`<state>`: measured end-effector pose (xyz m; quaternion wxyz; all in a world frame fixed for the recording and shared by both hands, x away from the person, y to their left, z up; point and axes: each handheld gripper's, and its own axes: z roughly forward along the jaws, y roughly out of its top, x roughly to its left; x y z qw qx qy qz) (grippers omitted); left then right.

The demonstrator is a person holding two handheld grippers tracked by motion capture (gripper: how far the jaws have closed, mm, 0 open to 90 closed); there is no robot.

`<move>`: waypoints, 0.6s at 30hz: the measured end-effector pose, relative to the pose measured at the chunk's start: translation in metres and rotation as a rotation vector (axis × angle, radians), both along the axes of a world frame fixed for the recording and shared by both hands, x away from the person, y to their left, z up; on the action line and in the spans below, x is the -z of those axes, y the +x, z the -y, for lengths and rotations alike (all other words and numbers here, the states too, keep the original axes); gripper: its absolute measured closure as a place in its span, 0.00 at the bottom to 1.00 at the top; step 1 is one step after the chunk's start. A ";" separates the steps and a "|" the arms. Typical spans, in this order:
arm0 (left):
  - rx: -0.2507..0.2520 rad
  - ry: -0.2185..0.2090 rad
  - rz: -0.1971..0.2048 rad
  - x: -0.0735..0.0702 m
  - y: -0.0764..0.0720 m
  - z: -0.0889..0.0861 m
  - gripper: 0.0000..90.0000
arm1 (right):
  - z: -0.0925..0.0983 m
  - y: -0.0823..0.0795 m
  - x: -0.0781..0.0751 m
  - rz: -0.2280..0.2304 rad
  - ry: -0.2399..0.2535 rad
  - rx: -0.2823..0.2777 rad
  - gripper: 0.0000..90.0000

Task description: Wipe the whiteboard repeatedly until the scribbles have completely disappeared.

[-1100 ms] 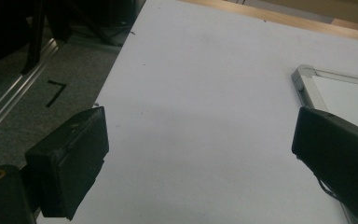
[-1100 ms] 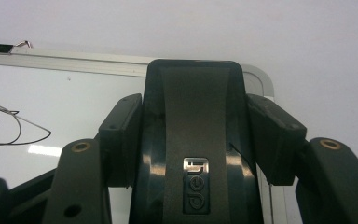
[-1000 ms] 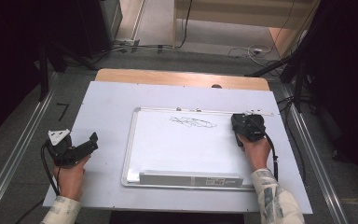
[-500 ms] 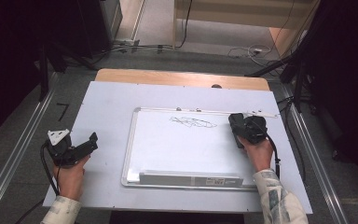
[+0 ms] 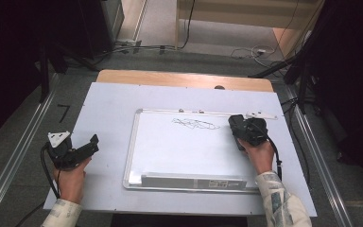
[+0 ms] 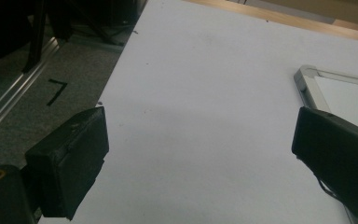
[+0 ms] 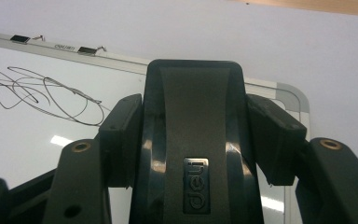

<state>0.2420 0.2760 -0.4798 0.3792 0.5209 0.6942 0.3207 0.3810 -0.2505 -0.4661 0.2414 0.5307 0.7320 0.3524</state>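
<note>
Scribble [image 5: 196, 124] (black ink) lies just beside eraser [image 7: 193, 140] on whiteboard [image 5: 179, 156].

We read "deli" on the black eraser [image 7: 195, 154], the same brand faintly on the whiteboard's [image 7: 28, 154] top frame, and a taped "7" on the floor [image 6: 56, 91]

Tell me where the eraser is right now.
The eraser is clamped in the right gripper, over the whiteboard's upper right corner in the high view, just right of the scribble.
</note>
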 end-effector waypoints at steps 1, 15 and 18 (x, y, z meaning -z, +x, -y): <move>0.001 0.001 -0.002 0.000 0.000 0.000 0.04 | 0.000 0.000 0.000 0.000 0.000 0.000 0.43; -0.004 -0.002 0.000 0.000 -0.001 -0.001 0.04 | -0.020 0.006 0.006 -0.011 -0.009 -0.046 0.43; -0.004 -0.002 0.000 0.000 -0.001 -0.001 0.04 | -0.022 0.009 0.007 -0.012 -0.014 -0.045 0.43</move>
